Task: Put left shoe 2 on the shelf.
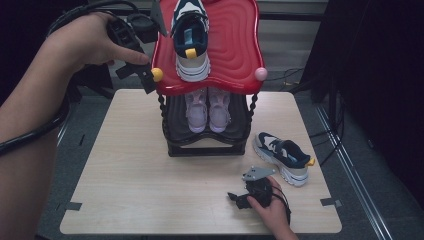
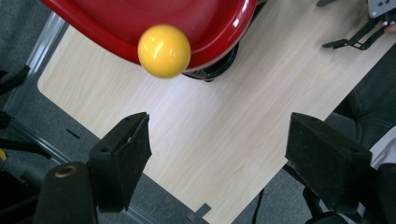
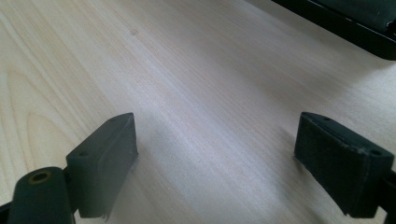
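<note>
High view: left gripper open-jawed beside yellow knob

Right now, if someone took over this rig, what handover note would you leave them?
Left tongs: open, nothing between them, held up beside the yellow ball knob at the corner of the glossy red top shelf.
Right tongs: open, empty, low over the pale wooden table.
Done: one navy-and-white sneaker sits on the red shelf; a pink pair of shoes sits on the black lower shelf.
Left: the matching navy-and-white sneaker lies on the table to the right of the rack, probably next to go up.
</note>
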{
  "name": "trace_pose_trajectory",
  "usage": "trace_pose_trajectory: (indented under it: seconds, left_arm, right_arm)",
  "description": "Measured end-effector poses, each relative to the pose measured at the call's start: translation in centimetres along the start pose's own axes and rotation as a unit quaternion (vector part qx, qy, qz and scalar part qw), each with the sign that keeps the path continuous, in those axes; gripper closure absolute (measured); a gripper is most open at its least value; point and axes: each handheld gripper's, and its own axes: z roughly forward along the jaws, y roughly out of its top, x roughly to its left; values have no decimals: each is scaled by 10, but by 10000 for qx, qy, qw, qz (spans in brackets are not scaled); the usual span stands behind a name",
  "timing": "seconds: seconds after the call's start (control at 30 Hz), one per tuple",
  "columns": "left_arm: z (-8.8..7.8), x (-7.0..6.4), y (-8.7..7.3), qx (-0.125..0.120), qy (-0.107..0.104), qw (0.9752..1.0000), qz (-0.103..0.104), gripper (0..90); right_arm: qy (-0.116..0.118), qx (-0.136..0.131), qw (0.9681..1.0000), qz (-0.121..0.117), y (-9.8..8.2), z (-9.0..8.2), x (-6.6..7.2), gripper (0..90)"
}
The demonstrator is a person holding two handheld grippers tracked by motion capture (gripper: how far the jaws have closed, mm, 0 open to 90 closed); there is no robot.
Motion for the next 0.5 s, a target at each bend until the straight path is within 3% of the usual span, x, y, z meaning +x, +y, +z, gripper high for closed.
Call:
trace_pose_trajectory:
  seconds: [0.5]
  left_arm:
    - [15,0,-28,127,-49,9998,-131,220]
  right_arm:
    - [-5,-5,10000,-12,0,0,0,126]
